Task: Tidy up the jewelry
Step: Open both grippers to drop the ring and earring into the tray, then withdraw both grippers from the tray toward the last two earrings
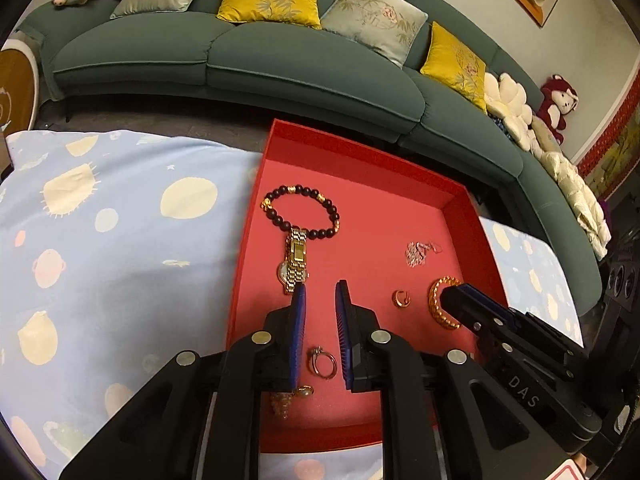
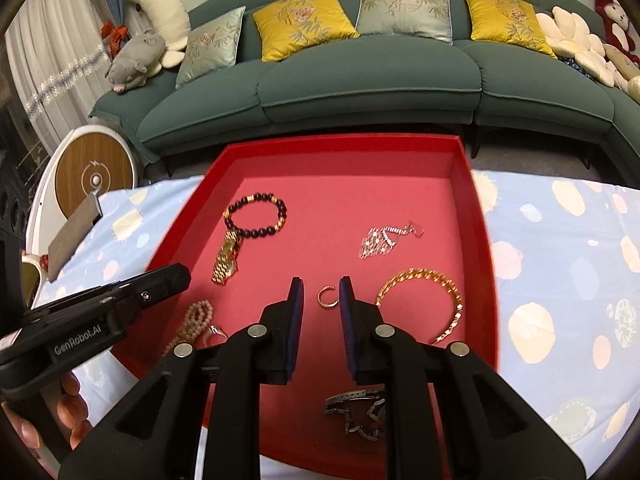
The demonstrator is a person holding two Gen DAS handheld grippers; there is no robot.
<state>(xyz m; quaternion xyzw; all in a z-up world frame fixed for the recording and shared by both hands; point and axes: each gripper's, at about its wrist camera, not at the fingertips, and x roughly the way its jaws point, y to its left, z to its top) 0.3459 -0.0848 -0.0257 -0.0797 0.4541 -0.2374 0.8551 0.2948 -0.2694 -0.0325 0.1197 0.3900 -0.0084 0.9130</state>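
A red tray [image 1: 360, 148] [image 2: 344, 141] on the blue cloth holds the jewelry. A dark beaded bracelet [image 1: 304, 212] [image 2: 256, 216] and a gold watch [image 1: 296, 264] [image 2: 228, 258] lie at its left. A silver sparkly piece [image 2: 380, 240] and a gold chain bracelet [image 2: 424, 300] lie at its right. My left gripper [image 1: 320, 292] is slightly open above a silver ring [image 1: 322, 362], not touching it. My right gripper [image 2: 320, 284] is slightly open too. A small gold ring [image 2: 329, 298] lies between its tips, unpinched. A beige bead strand [image 2: 196, 320] and a dark metal band [image 2: 356, 412] lie near the front.
A green sofa [image 2: 360, 88] with yellow and grey cushions runs behind the table. A round wooden-faced stand [image 2: 94, 176] is at the left. The blue patterned cloth [image 1: 100, 260] spreads on both sides of the tray. A hand [image 2: 72, 400] holds the left gripper's handle.
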